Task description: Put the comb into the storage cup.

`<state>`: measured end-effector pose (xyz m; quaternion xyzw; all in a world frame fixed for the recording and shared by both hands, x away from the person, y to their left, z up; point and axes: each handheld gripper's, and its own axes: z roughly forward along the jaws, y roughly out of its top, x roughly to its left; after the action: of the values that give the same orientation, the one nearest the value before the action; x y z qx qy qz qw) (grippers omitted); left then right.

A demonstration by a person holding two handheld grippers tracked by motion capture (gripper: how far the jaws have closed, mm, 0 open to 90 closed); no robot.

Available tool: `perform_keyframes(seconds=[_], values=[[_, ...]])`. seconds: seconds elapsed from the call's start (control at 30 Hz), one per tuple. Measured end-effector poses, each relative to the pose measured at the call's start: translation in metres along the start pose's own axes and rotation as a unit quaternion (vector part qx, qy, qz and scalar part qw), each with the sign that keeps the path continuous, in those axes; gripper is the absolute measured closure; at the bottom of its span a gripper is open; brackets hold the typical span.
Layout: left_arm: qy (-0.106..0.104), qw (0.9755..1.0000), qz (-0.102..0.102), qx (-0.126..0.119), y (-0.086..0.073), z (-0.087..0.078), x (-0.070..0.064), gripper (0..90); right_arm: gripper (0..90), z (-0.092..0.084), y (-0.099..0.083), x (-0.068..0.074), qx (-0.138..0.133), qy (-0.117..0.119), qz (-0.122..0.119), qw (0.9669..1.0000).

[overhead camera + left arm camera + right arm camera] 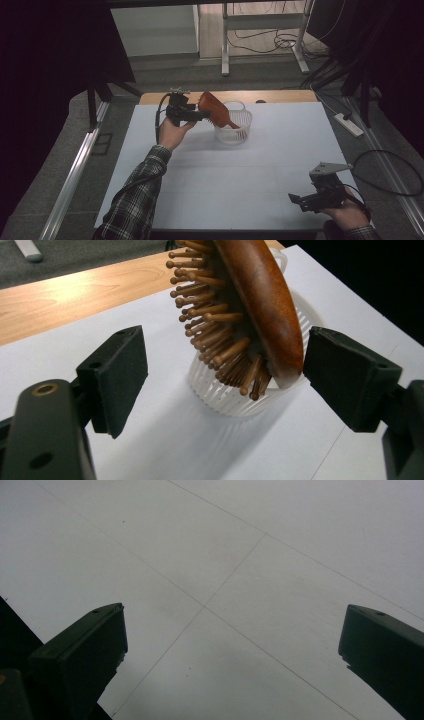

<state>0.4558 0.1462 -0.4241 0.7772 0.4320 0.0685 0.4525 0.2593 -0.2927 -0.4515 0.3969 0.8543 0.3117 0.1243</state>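
**Left tongs** (pixel 205 116): held above the far left part of the surface (pixel 250 175), pointing right at the basket. Jaws moderately wide. Left pad well clear of the brush, right pad just beside its wooden back. No clamping visible, so treat as not gripping.

**Hairbrush** (pixel 260 305): standing tilted in the basket, lower end inside, upper end leaning out over the rim toward the left tongs. Bristle side facing the left pad in the left gripper view.

Handling, as judged:
- Solid wooden body: stiff, fairly light, not fragile.
- Polished, rounded back: expect slip under a narrow pinch.
- Wooden pins: rigid singly but uneven under a pad. Avoid pressing on them.
- Take hold across the two edges of the body, or on the narrow end, with the pads flat on wood.

**Basket** (pixel 242 131): small, white, round, with slatted plastic walls and an upright handle. Standing on the surface right of the left tongs. Probably light and easily tipped by the leaning brush, so lift the brush straight out. Contents: the hairbrush. Anything beneath it cannot be told.

**Right tongs** (pixel 300 200): jaws wide apart, nothing between them. Held over bare surface at the near right corner, well apart from the basket.
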Motion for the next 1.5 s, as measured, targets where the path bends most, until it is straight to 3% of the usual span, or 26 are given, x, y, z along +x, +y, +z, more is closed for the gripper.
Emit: perform_keyframes(seconds=[0.6, 1.2, 1.5], values=[[0.015, 0.9991, 0.038, 0.011, -0.001, -0.008, -0.004, 12.1, 0.0, 0.000, 0.000, 0.000, 0.000, -0.001, -0.001, 1.0000], [0.007, 0.9986, 0.050, 0.017, -0.006, -0.021, -0.002, 6.7, 0.0, 0.000, 0.000, 0.001, -0.001, -0.004, 0.002, 1.0000], [0.027, 0.9964, 0.077, 0.023, -0.012, -0.026, -0.005, 4.1, 0.0, 0.000, 0.000, 0.001, -0.001, -0.004, 0.002, 1.0000]])
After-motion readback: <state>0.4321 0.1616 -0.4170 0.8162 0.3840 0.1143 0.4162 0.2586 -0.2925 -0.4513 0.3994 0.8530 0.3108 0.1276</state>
